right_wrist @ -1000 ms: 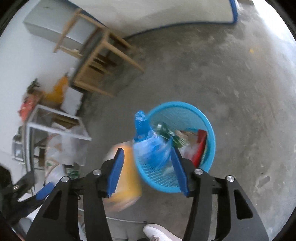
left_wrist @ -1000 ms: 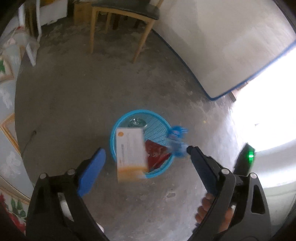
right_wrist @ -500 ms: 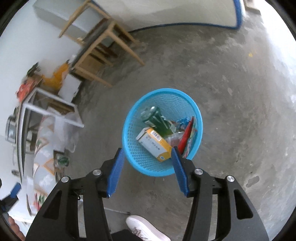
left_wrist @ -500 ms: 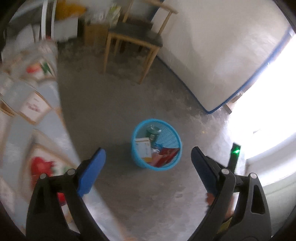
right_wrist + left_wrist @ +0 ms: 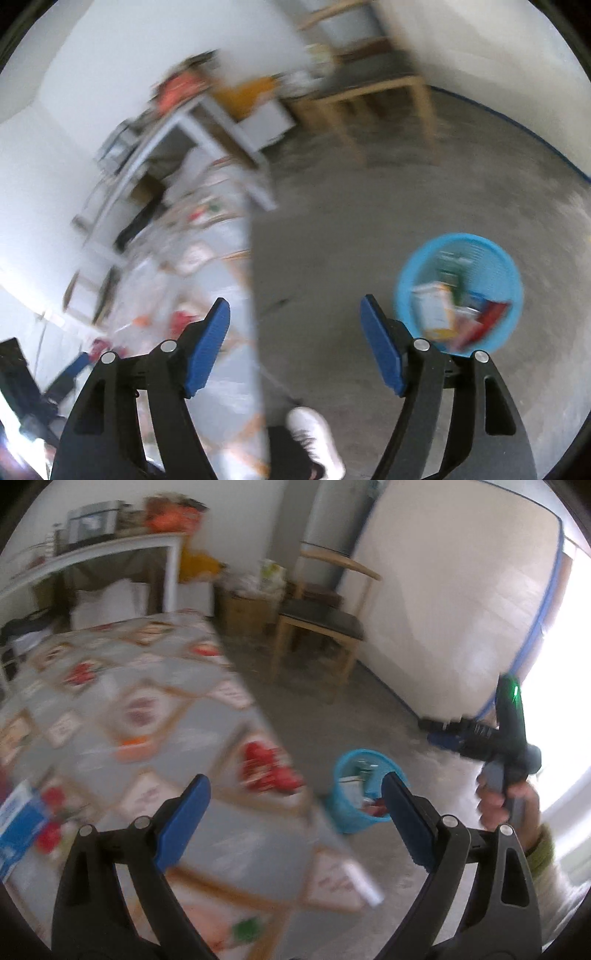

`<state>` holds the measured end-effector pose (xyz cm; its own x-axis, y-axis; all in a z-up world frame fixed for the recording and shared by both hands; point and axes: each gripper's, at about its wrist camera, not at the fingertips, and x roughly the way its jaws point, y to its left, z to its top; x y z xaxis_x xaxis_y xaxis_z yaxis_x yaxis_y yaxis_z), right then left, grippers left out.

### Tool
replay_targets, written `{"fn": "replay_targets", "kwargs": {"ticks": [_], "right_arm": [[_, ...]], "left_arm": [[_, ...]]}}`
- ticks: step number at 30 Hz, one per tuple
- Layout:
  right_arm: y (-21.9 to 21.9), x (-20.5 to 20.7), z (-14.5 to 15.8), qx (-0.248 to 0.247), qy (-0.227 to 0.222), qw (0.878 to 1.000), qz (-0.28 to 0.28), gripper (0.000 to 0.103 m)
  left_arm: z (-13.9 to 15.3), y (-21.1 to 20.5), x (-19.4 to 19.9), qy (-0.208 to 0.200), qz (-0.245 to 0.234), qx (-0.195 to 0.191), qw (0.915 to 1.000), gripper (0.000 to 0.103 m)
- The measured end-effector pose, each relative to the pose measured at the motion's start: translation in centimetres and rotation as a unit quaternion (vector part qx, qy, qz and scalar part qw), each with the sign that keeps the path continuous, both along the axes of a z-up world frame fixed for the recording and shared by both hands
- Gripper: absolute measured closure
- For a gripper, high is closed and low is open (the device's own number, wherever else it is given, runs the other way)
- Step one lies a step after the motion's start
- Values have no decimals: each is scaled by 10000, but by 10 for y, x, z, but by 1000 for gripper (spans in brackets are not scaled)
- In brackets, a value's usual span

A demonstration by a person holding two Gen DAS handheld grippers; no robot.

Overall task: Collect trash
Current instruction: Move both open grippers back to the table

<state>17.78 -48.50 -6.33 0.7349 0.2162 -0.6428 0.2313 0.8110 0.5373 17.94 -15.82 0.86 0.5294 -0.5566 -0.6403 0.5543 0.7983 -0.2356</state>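
Both grippers (image 5: 291,819) (image 5: 295,343) gape empty; one blue basket (image 5: 511,266).

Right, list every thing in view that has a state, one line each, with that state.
left claw: open, nothing between its fingers.
right claw: jaws opening, nothing between them.
blue basket: upright on the floor, holding trash.
orange and white box: inside the basket, on the pile.
red packet: inside the basket, against its wall.
wooden chair: upright by the wall, seat bare.
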Motion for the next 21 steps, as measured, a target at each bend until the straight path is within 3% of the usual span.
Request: {"fn": "replay_targets", "kwargs": {"ticks": [6,11,17,20,21], "right_arm": [[118,90,27,15,94,9914,1307,32],[190,155,22,-171,442,9849,1666,33],[243,214,3,-596,1078,9765,1767,45],[256,232,-9,-684,1361,9708,1852,54],[260,235,-12,-749,1453,9686,1873,62]], "left_arm": [[-9,84,-17,-328,716,169,9968,13],[-27,137,-33,-350,1222,229,9916,13],[-40,168,-48,-342,1476,-38,9884,13],[-46,173,-48,-331,1471,-158,9884,13],[-46,175,-51,-357,1482,-173,9882,13]]}}
